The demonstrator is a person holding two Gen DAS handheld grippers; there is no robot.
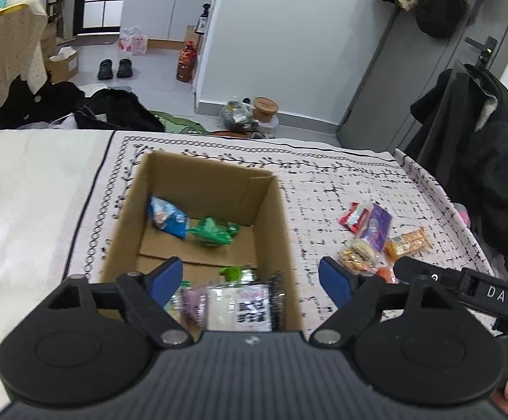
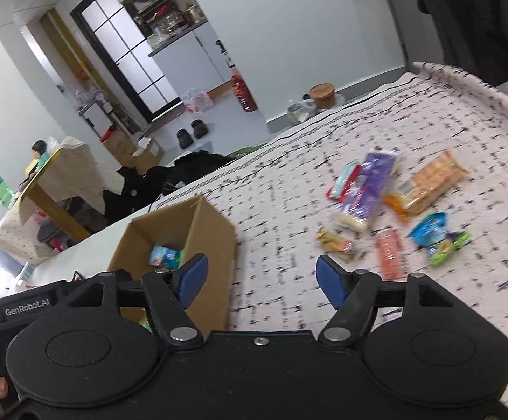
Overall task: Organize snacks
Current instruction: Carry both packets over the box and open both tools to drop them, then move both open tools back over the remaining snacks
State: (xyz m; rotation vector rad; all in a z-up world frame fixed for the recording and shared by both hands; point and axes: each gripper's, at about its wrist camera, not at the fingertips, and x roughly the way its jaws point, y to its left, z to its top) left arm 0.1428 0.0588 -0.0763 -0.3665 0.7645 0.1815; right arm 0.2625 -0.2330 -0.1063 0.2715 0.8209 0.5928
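The sorting is sitting roughly at its midpoint, judging by how the packets are lying. The cardboard box [image 1: 197, 210] is standing on the patterned cloth [image 1: 341, 189] covering the surface, toward its left half, and is already holding several snacks: a blue packet [image 1: 168, 217] and a green packet [image 1: 213, 232] at the far end, with a white-labelled packet [image 1: 239, 308] and others piled at the near end. The left tool [image 1: 250, 280] is hovering over the box's near edge with its blue pads spread wide and gripping nothing. Still waiting are the loose snacks [image 2: 394, 210] scattered toward the surface's right edge, among them a purple packet [image 2: 369, 189] and an orange cracker pack [image 2: 432, 182]. The right tool [image 2: 259, 281] is hanging between box and pile, fully spread and carrying nothing. About eight packets appear to be remaining.
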